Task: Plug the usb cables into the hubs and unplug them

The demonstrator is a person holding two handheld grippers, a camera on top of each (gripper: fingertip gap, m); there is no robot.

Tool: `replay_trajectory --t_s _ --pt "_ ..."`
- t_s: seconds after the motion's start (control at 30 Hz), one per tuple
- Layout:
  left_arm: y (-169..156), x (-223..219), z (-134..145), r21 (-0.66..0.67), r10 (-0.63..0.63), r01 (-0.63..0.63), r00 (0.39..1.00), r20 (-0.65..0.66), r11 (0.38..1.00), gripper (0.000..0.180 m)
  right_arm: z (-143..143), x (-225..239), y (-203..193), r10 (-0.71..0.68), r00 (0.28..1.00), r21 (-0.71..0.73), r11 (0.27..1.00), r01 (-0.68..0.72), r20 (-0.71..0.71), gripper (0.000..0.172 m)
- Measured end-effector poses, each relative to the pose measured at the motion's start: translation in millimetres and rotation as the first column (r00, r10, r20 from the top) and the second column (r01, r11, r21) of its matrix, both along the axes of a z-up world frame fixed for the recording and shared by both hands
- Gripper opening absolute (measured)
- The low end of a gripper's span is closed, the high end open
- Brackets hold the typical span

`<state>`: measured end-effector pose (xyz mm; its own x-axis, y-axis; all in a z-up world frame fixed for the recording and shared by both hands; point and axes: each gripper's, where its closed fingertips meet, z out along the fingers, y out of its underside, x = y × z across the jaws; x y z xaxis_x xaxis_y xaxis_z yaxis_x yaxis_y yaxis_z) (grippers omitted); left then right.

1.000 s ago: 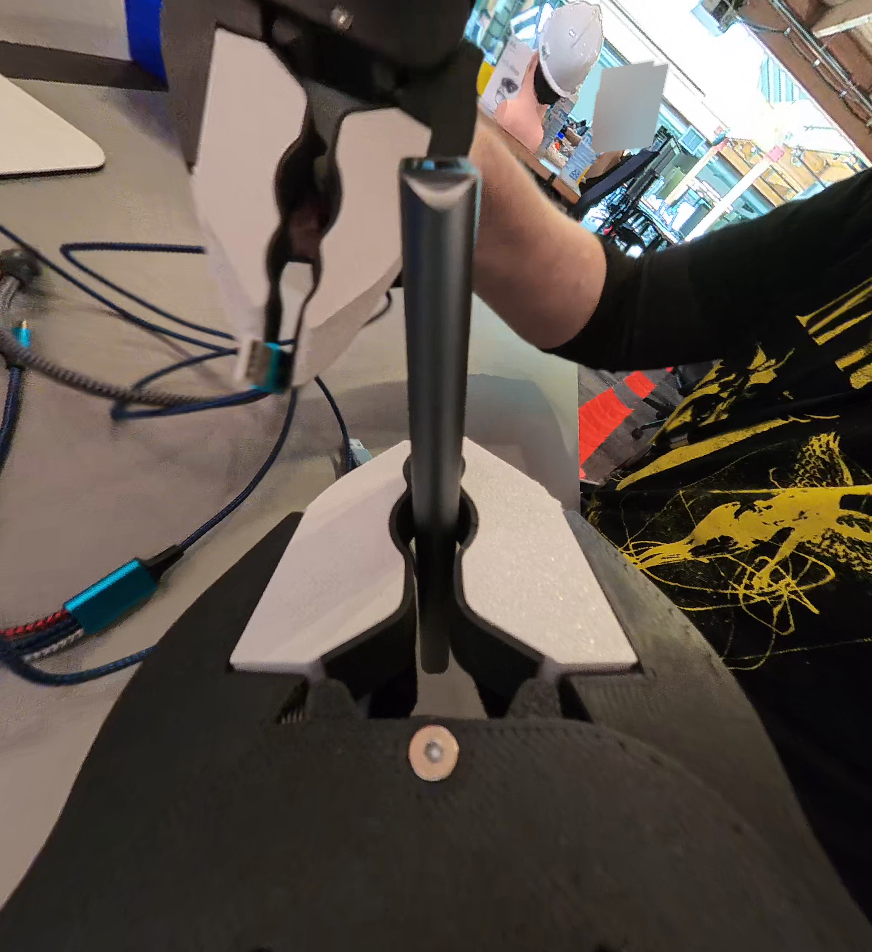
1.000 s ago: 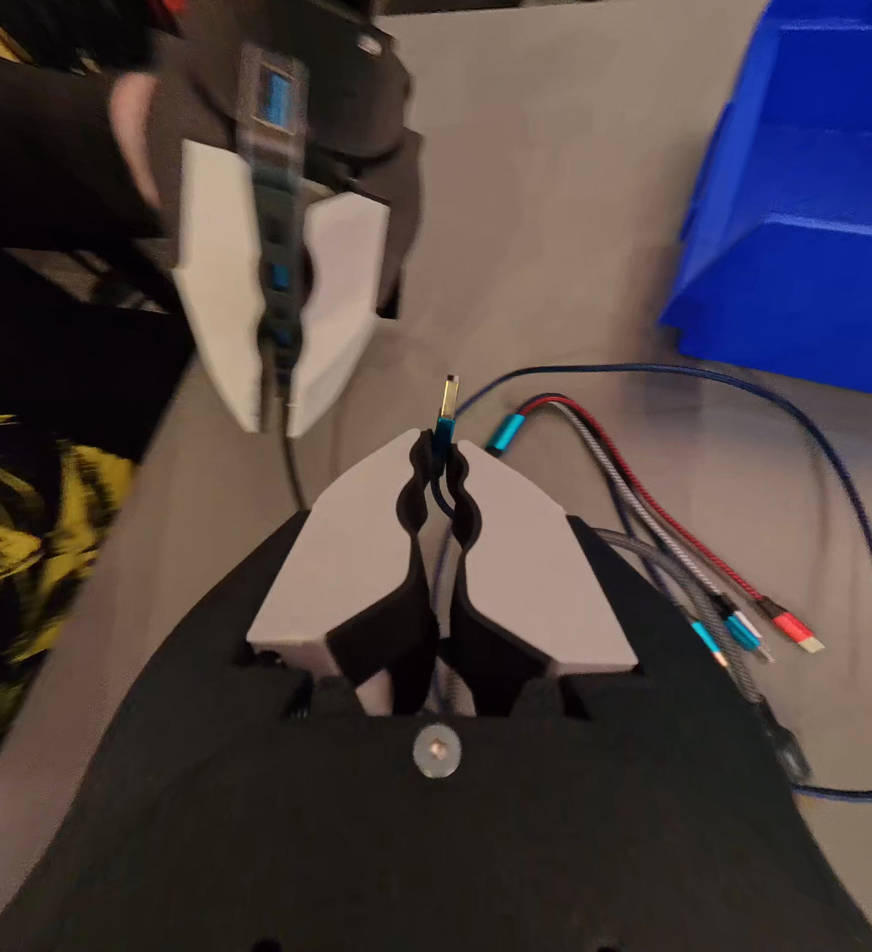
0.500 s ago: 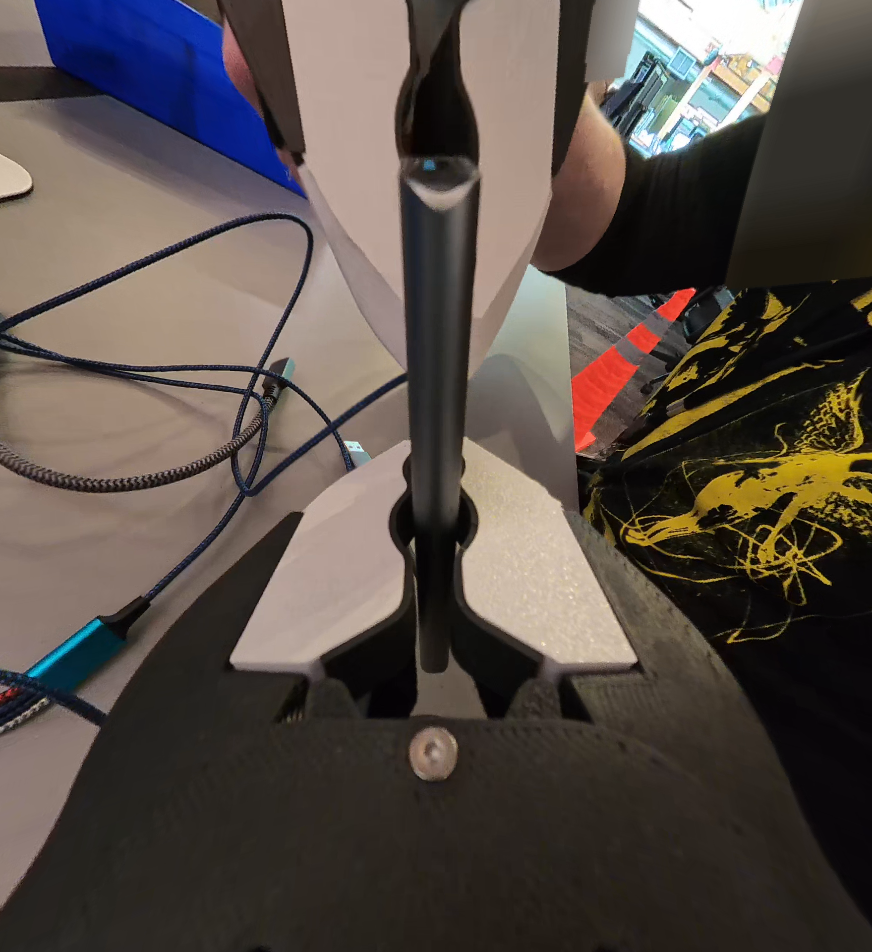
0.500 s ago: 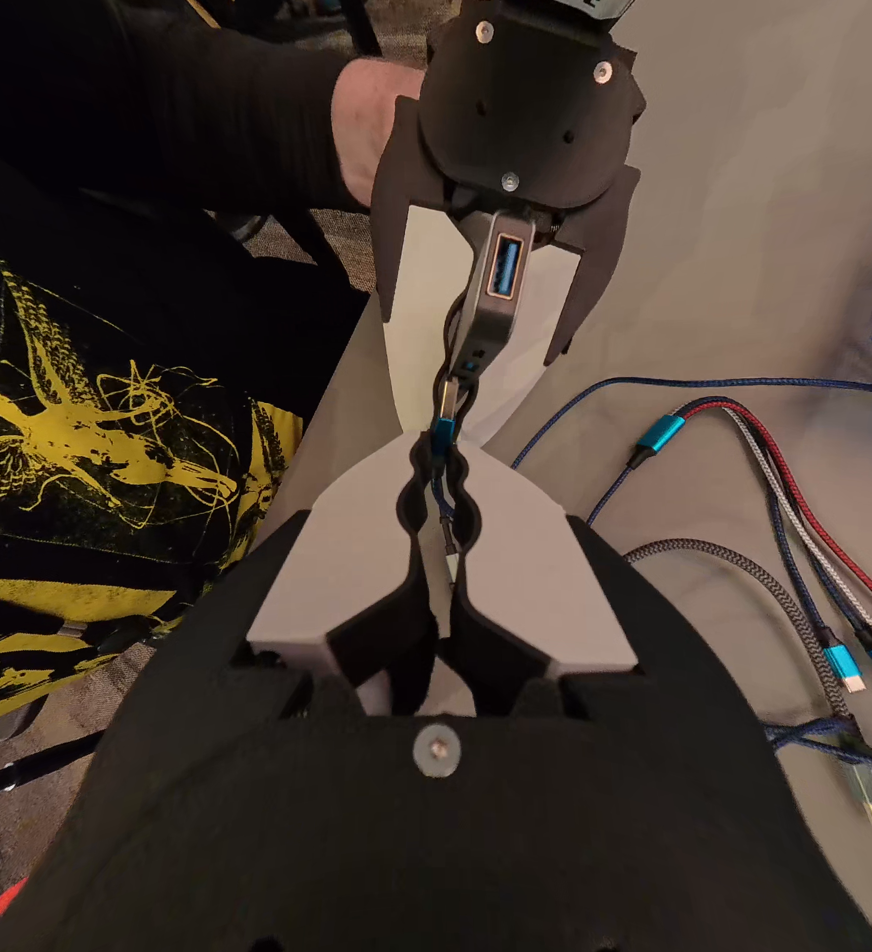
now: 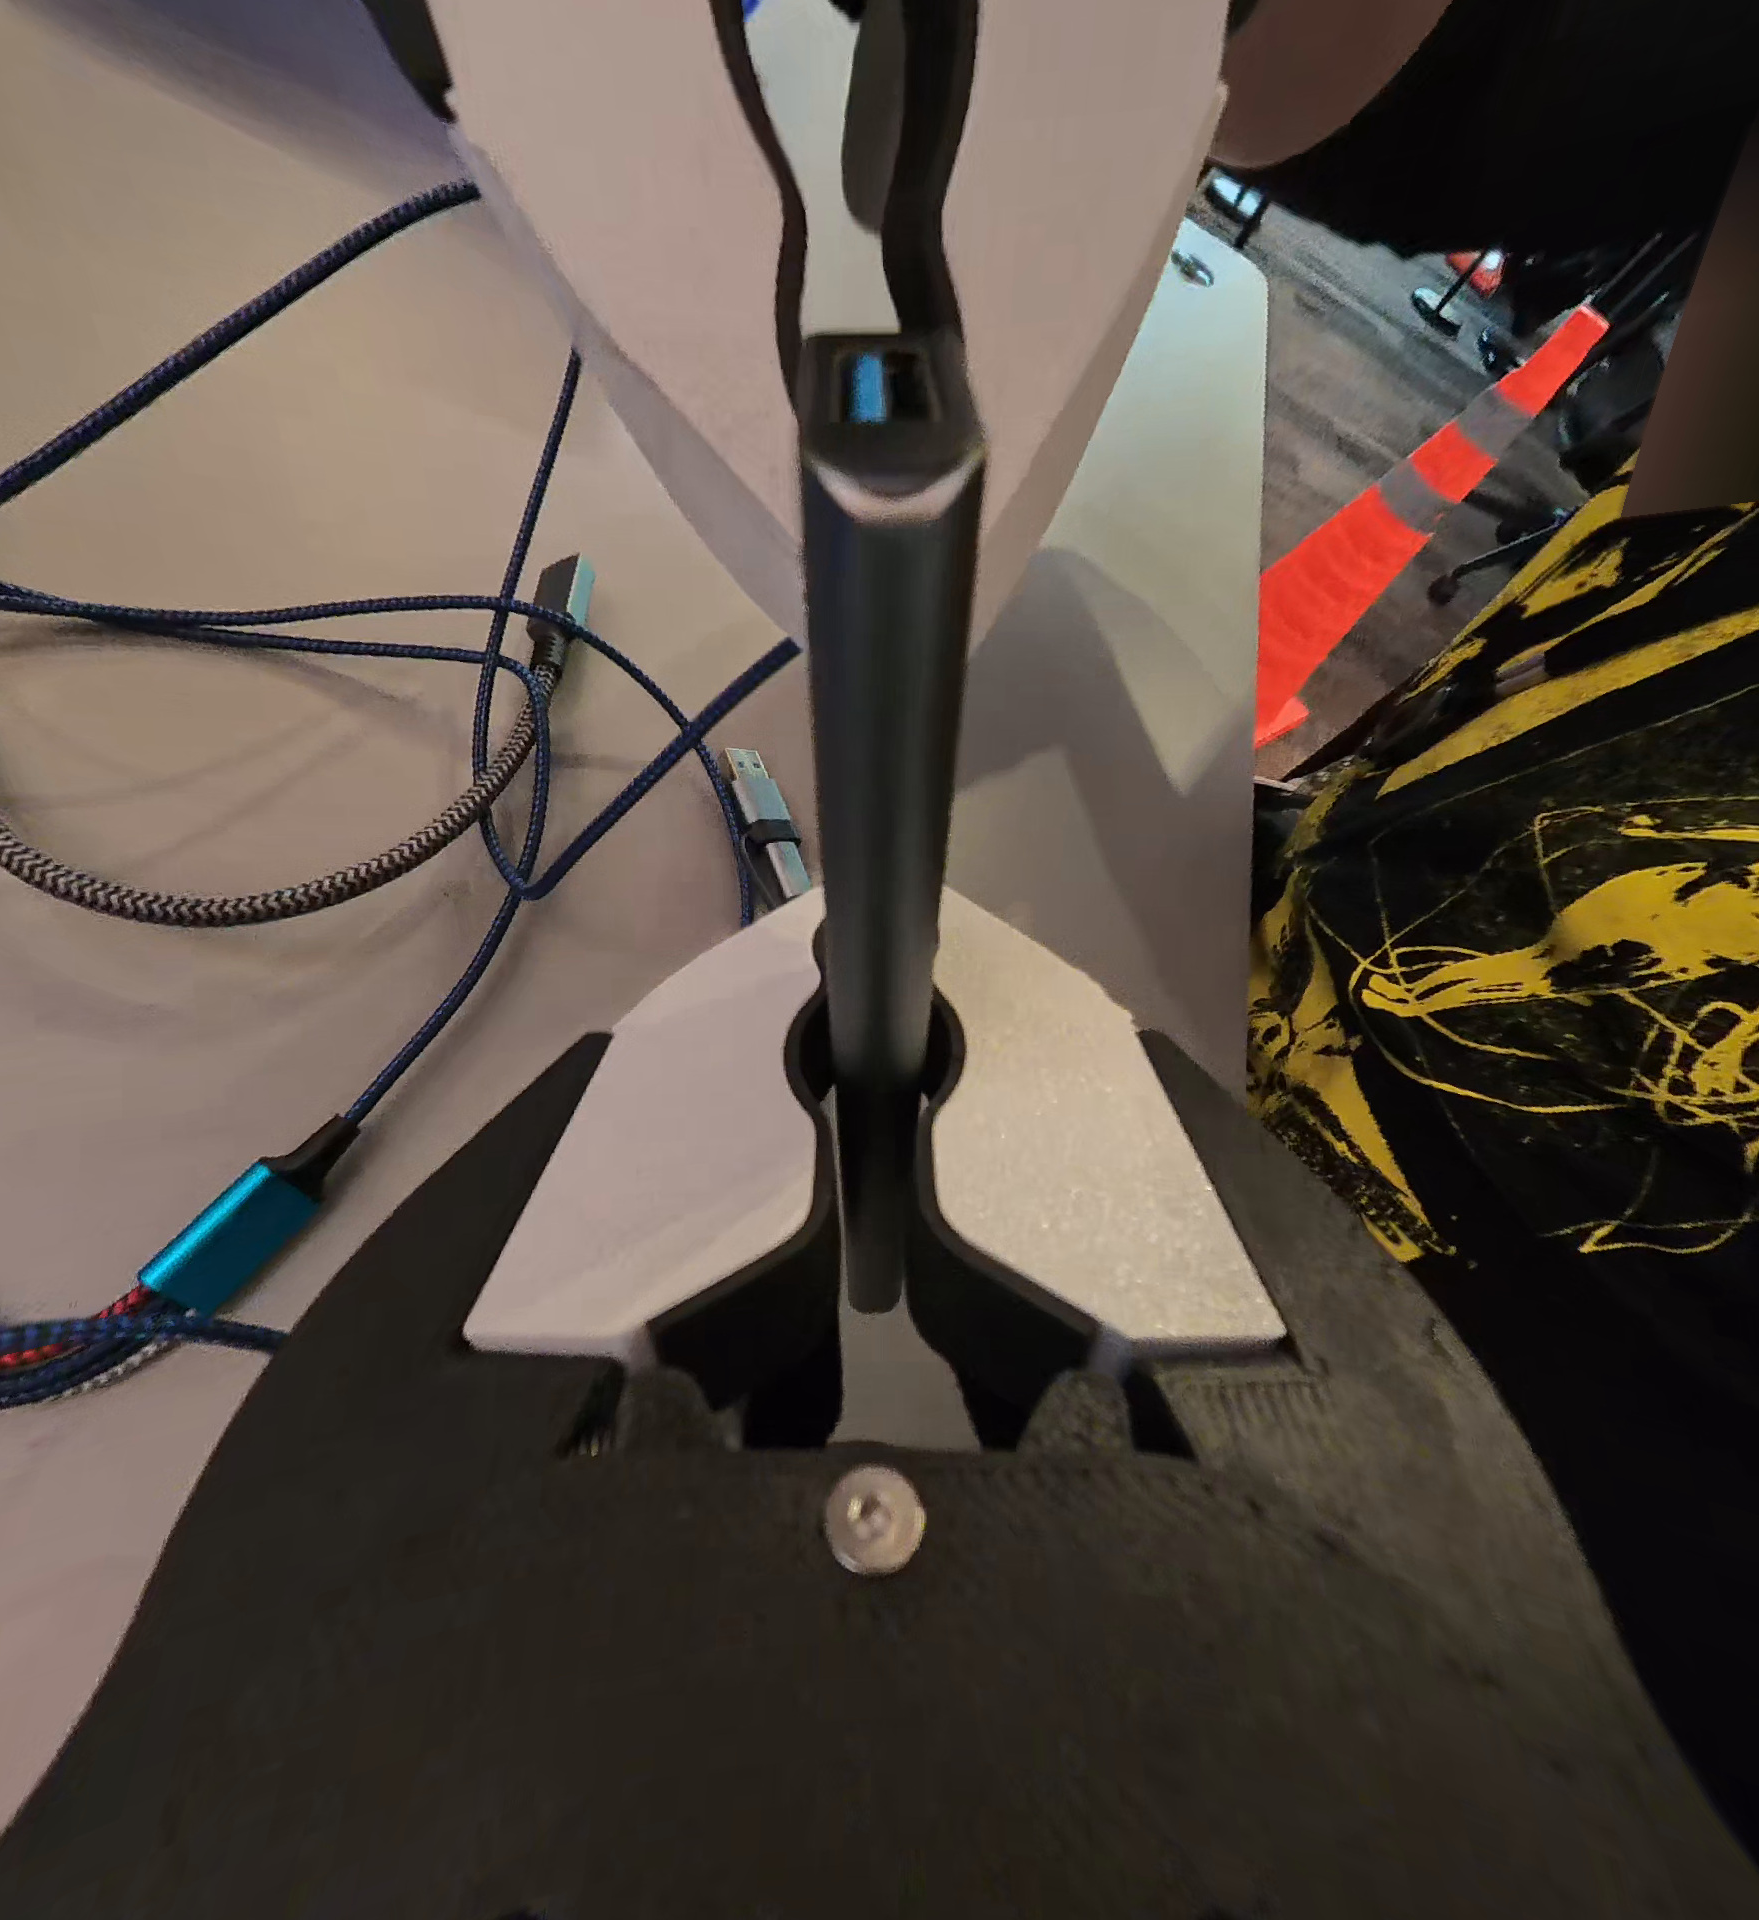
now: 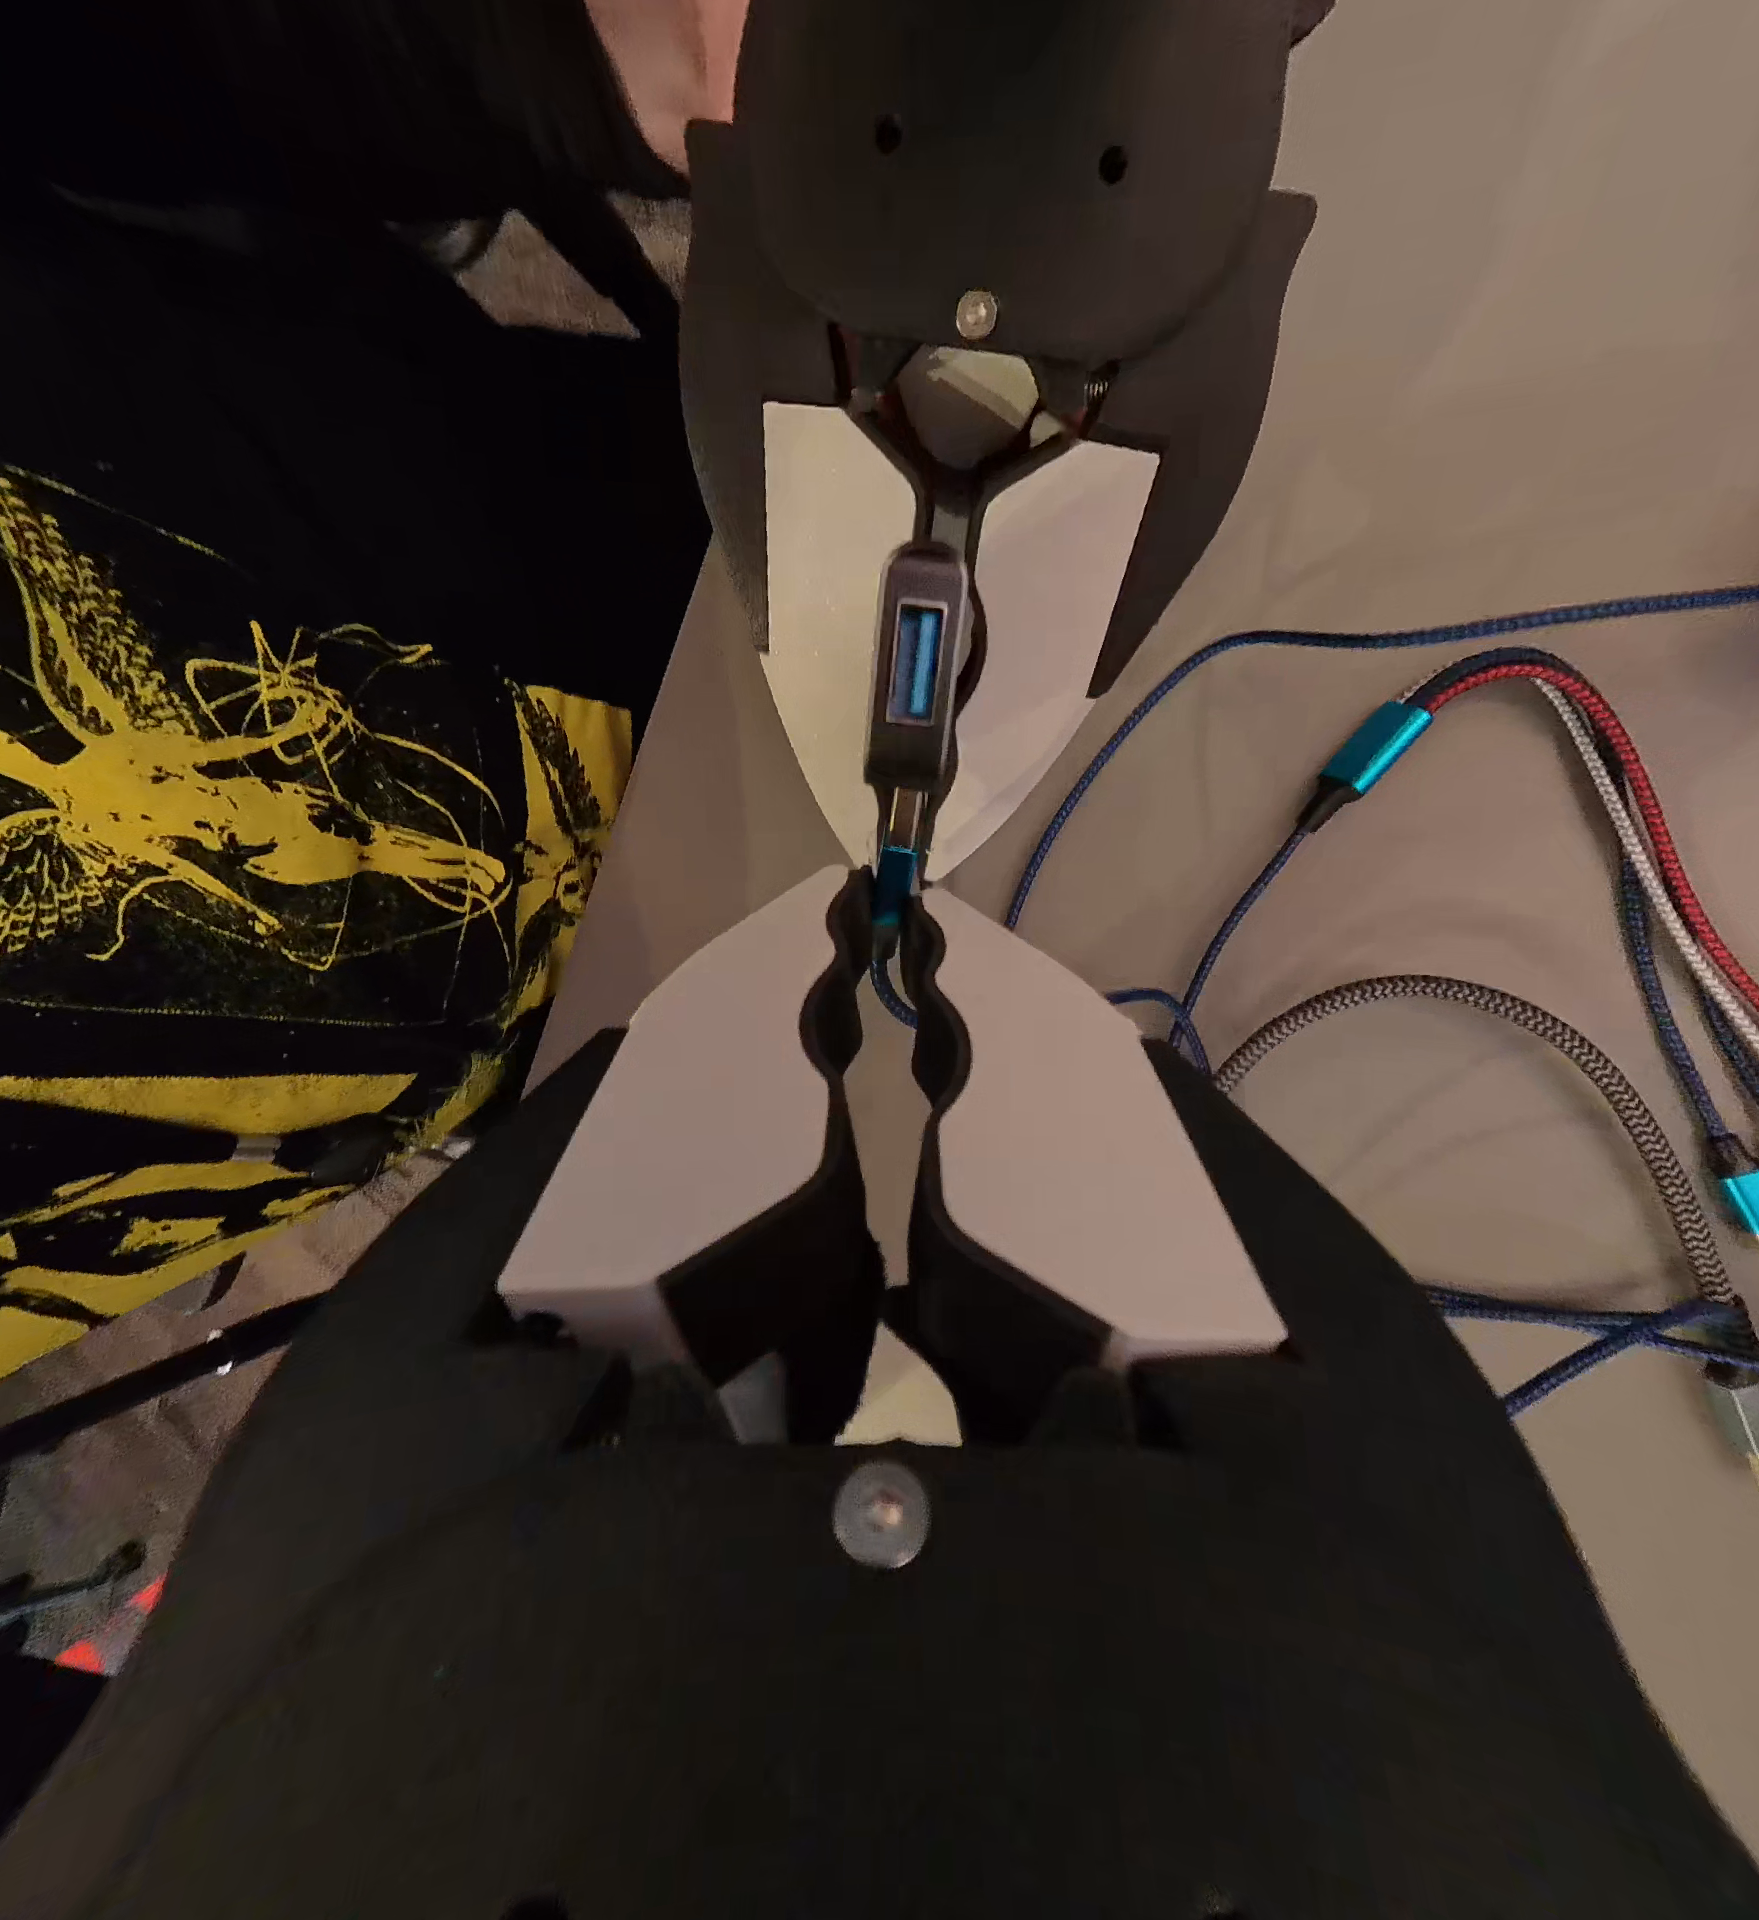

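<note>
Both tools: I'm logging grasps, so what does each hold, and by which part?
The left tool clamps the dark grey hub by its rear end. The right tool pinches the blue cable's plug by its teal shell.

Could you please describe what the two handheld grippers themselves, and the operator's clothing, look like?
Each gripper has a broad, textured matte-black body with one silver screw at its centre. Two pale grey, wedge-shaped fingers carry wavy black inner pads. The operator wears a black shirt with a yellow bird print and long black sleeves.
</note>
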<state>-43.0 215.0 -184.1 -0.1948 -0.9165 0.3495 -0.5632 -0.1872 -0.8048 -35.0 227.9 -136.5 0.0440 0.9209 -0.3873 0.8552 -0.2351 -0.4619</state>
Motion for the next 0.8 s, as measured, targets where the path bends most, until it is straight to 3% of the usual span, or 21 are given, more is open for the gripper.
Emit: replay_trajectory --t_s 0.3,0.8 --pt "-1.4 2.6 9.7 0.005 -0.005 0.005 0.998 0.055 1.000 0.009 -15.2 3.9 -14.3 0.036 0.997 -0.057 0.998 -0.032 0.065 0.006" --pt "-1.2 6.4 7.6 0.061 0.008 -0.011 0.999 0.044 0.998 0.009 -24.8 -2.7 -12.1 -0.010 0.998 0.003 1.000 0.010 0.068 0.006"
